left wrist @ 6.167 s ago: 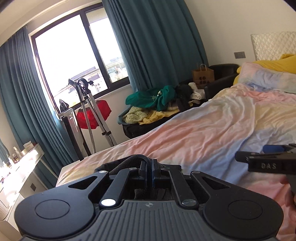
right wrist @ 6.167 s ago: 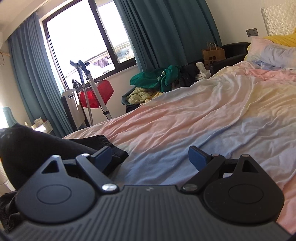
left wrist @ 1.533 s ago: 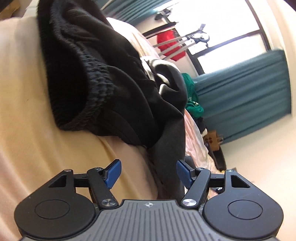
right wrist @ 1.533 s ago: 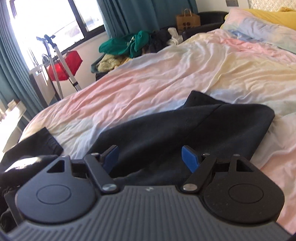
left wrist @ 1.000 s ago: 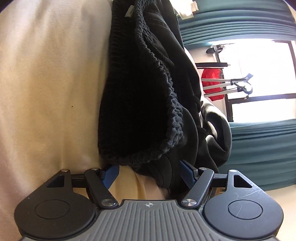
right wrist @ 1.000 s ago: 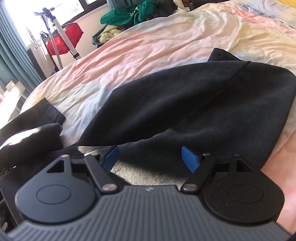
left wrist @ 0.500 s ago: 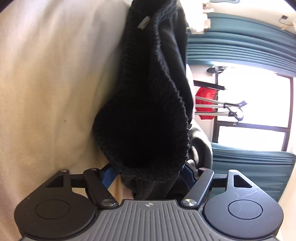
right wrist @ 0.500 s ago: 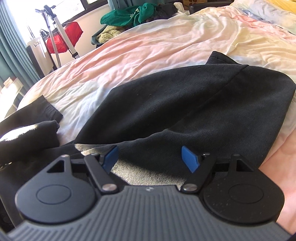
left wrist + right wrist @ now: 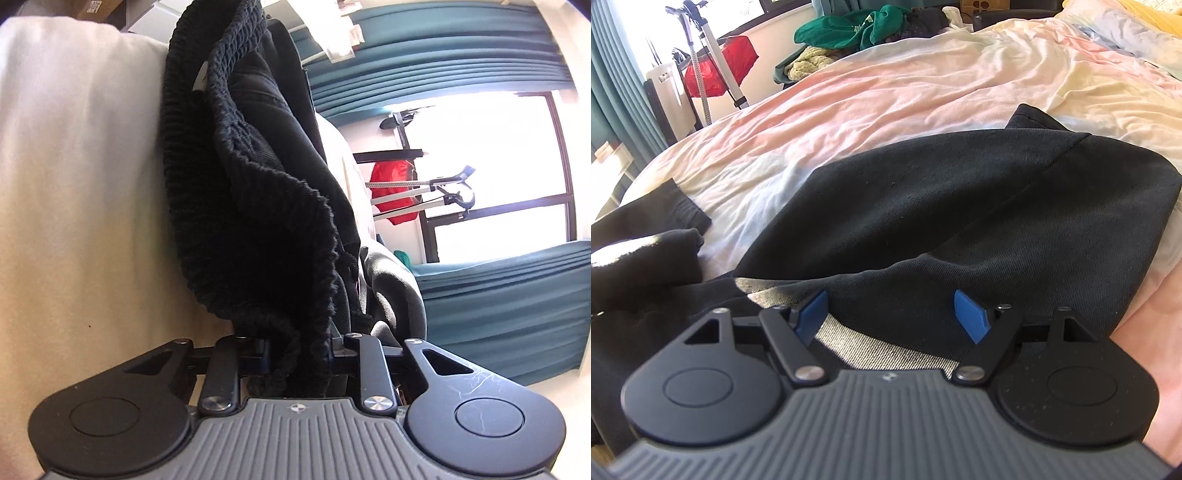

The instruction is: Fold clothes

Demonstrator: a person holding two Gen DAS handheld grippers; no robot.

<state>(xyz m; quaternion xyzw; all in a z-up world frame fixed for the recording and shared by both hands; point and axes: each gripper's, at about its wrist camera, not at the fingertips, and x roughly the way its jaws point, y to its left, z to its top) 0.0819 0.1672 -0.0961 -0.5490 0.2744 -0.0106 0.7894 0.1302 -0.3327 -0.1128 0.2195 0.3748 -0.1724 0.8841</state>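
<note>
A pair of black trousers (image 9: 979, 206) lies spread on the pastel bed sheet (image 9: 886, 92). Its ribbed elastic waistband (image 9: 251, 206) fills the left wrist view, which is rolled on its side. My left gripper (image 9: 301, 354) is shut on the waistband's bunched edge. My right gripper (image 9: 892, 314) is open, its blue pads either side of a fold of the trouser cloth, low over it. A ribbed cuff (image 9: 665, 206) lies to the left.
A cream blanket (image 9: 74, 221) lies beside the waistband. Beyond the bed stand a red bag on a stand (image 9: 720, 70), a pile of green and yellow clothes (image 9: 849, 33), teal curtains (image 9: 498, 295) and a bright window (image 9: 480, 155).
My left gripper has closed its open jaws onto the waistband edge. My right gripper has stayed open, low over the trouser cloth, with hardly any movement.
</note>
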